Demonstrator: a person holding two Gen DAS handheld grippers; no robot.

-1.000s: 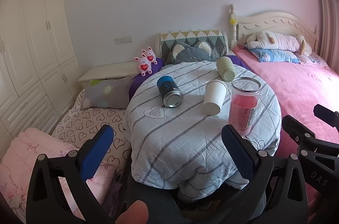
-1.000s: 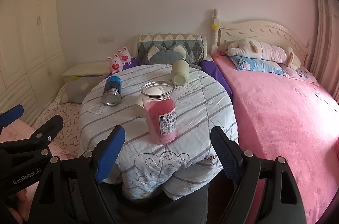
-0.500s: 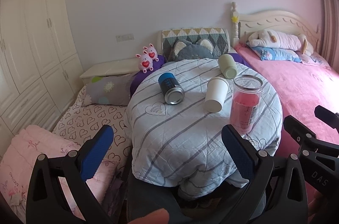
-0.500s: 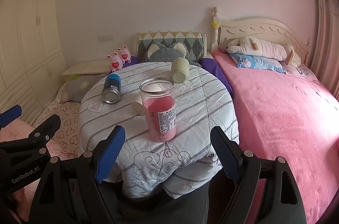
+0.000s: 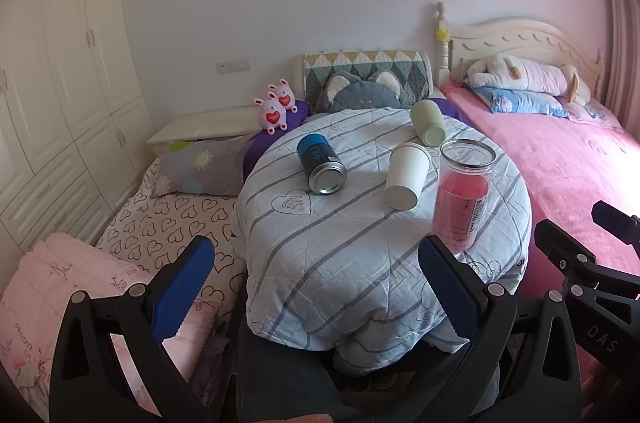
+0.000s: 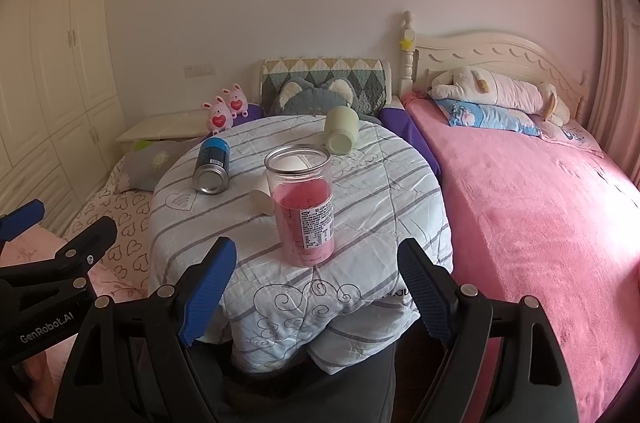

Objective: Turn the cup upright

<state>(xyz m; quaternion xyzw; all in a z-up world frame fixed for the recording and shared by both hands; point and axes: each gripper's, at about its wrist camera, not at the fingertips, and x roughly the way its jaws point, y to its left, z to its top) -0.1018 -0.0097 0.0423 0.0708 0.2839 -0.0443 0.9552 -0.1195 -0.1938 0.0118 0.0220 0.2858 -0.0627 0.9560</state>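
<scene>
A round table with a striped cloth (image 5: 360,255) holds several cups. A white paper cup (image 5: 406,177) lies on its side, base toward me; in the right wrist view (image 6: 262,199) the jar mostly hides it. A blue can (image 5: 320,163) (image 6: 212,165) lies on its side at the left. A pale green cup (image 5: 429,123) (image 6: 340,130) lies on its side at the back. A clear jar with pink contents (image 5: 464,199) (image 6: 304,207) stands upright. My left gripper (image 5: 316,287) and right gripper (image 6: 316,287) are open and empty, short of the table's near edge.
A pink bed (image 6: 540,223) with a plush toy lies right of the table. A low heart-patterned bed (image 5: 160,223) with pillows lies to the left, white wardrobes (image 5: 48,103) beyond it. Cushions and pink plush rabbits (image 5: 276,109) sit behind the table.
Both grippers have drawn back and risen slightly, so the table looks a little farther and lower. Nothing on the table has moved.
</scene>
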